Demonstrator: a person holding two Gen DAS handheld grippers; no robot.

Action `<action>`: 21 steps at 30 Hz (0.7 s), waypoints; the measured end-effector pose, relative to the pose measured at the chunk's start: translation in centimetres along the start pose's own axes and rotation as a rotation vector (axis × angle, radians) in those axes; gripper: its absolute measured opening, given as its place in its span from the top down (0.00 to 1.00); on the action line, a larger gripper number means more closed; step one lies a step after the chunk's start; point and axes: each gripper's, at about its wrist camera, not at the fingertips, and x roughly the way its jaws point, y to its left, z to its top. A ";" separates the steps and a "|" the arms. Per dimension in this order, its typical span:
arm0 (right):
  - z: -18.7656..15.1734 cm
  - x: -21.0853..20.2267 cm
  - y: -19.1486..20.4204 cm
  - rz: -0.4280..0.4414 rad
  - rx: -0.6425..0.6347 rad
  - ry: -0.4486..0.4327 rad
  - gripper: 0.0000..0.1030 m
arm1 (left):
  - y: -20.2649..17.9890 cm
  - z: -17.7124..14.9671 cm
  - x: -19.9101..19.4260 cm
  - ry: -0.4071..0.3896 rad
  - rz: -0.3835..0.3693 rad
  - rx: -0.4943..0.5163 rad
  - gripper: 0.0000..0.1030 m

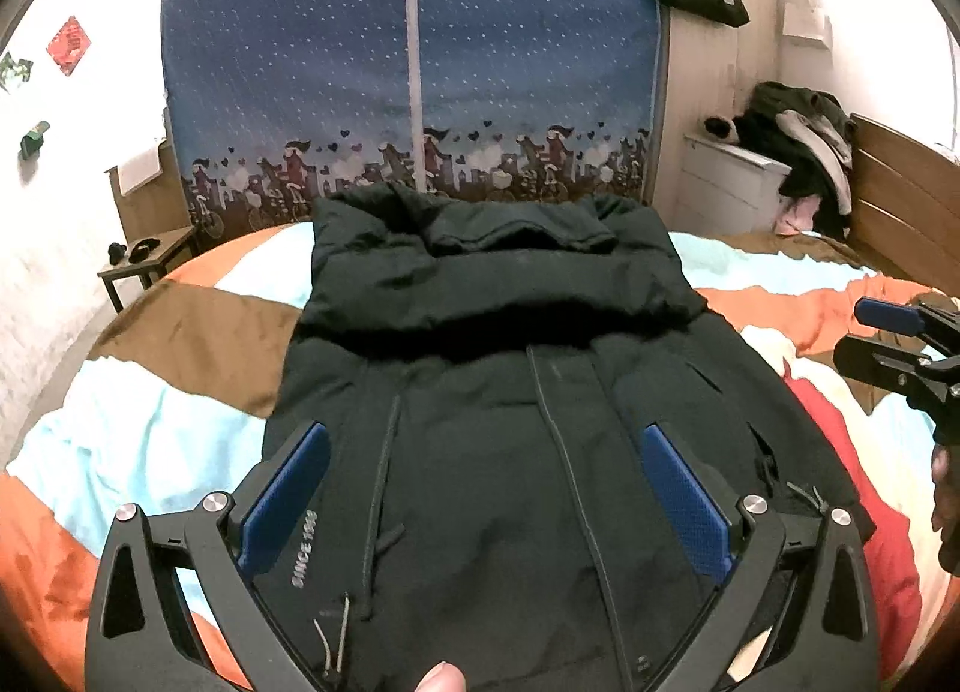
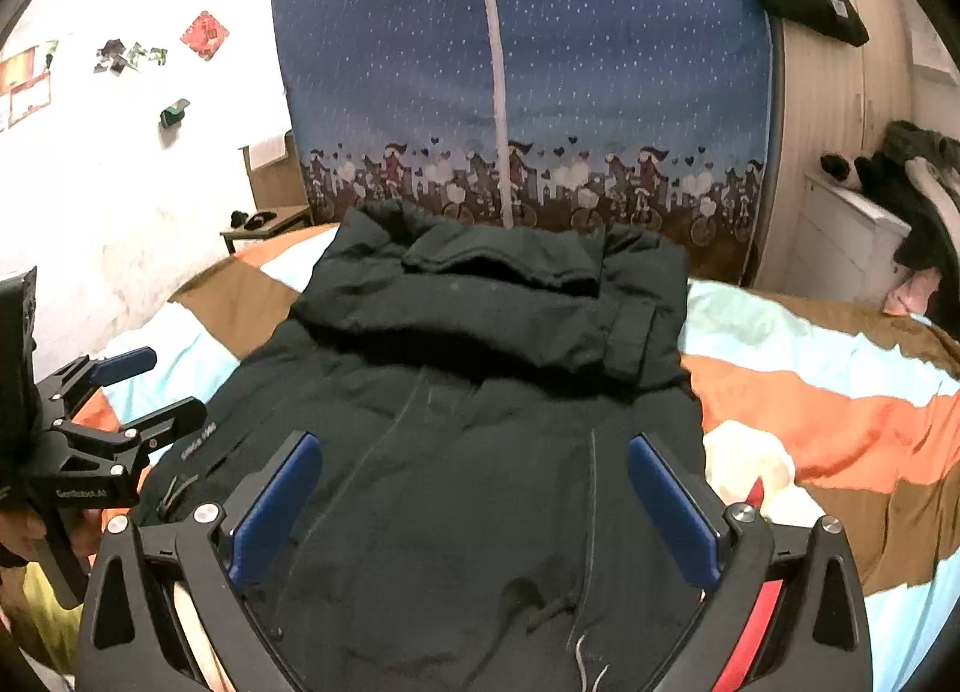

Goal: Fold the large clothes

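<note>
Black padded jacket [image 1: 498,392] lies flat on the striped bedspread [image 1: 150,392], far part already folded over. We judge it soft, bulky, fairly heavy and slippery-shelled; best taken at the near hem corners, around 5 and 7 o'clock. Long axis runs 6 to 12 o'clock. Left gripper [image 1: 486,488] and right gripper [image 2: 474,494] both hover spread, holding nothing.
</note>
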 end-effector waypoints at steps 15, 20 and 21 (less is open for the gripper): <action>-5.0 1.0 -0.1 0.003 0.030 0.126 0.00 | -0.4 -4.5 0.8 0.109 -0.002 0.058 0.01; -6.5 1.3 -0.1 0.007 0.027 0.174 0.00 | -0.1 -5.7 1.0 0.144 0.004 0.069 0.01; -6.9 1.4 -0.1 0.009 0.024 0.185 0.00 | 0.0 -6.0 1.1 0.150 0.006 0.073 0.01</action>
